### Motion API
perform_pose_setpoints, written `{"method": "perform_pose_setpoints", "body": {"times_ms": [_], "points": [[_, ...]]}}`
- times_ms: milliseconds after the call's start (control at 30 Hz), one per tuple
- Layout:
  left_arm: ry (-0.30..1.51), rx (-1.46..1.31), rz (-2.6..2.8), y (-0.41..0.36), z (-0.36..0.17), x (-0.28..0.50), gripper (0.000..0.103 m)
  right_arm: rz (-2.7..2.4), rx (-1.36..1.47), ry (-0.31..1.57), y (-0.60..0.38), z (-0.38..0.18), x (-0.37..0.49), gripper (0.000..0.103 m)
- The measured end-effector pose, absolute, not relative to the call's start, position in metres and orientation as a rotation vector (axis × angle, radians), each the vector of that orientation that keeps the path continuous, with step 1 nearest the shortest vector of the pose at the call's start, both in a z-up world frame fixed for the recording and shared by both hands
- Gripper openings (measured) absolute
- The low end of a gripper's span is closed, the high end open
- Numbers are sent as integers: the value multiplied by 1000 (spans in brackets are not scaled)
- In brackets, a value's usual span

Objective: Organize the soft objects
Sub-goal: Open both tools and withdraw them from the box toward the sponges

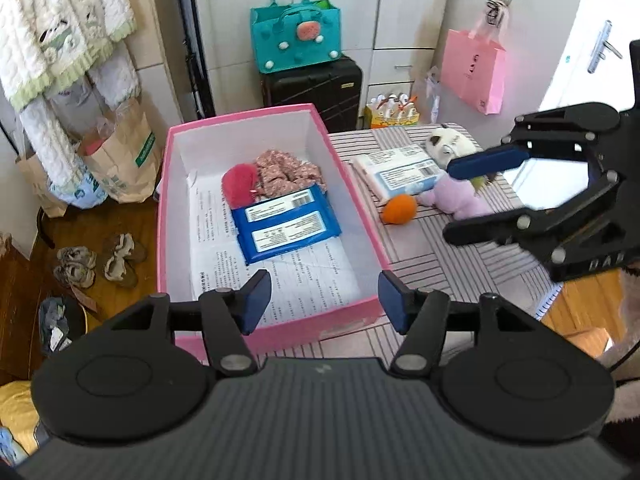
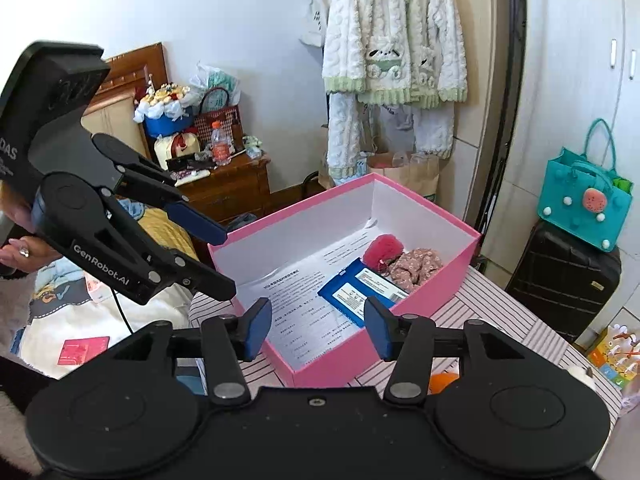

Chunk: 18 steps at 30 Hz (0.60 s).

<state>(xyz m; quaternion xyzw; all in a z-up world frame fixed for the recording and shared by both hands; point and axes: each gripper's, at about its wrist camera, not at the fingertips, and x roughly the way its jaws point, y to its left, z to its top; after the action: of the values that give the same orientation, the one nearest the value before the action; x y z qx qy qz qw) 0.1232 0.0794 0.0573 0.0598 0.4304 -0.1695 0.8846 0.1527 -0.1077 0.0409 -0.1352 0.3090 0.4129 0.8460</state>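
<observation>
Both claws are seen empty with jaws parted: the left gripper is held over the near end of the pink box, the right gripper is held over the box's near wall, nothing between the pads of either.

Already in the box: a blue pack lying flat on printed paper, a pink puff and a floral cloth at the far end, touching each other.

Left outside on the striped table: a white pack, an orange ball just beside it, and a plush toy touching the pack's far corner.

Handling, as judged:
- The plush is taken to be light and squashy; the lilac body is best pinched across its middle, since the head or a limb would let it dangle.
- The ball is likely soft but round, so it may roll or squirt out; it should be gripped across its widest part, straight from above.
- The white pack is probably a floppy, slick film wrap; a short edge should be pinched deep, and sagging is to be expected.

Nothing here looks fragile or heavy. A firm squeeze is tolerated by all three.
</observation>
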Motion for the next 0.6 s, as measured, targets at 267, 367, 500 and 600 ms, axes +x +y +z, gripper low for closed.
{"method": "perform_pose_setpoints", "body": {"times_ms": [267,367,500,600], "points": [[855,187,-411,48,64,98,62,820,-252,584,-152,55,121,65],[853,190,-433,35,59,93,63,795,-250,558,-173,54,106,68],[878,168,-500,15,42,94,64,758,-246,542,-200,45,89,70],[895,143,-539,1,32,95,64,747,-237,567,-218,35,82,75]]}}
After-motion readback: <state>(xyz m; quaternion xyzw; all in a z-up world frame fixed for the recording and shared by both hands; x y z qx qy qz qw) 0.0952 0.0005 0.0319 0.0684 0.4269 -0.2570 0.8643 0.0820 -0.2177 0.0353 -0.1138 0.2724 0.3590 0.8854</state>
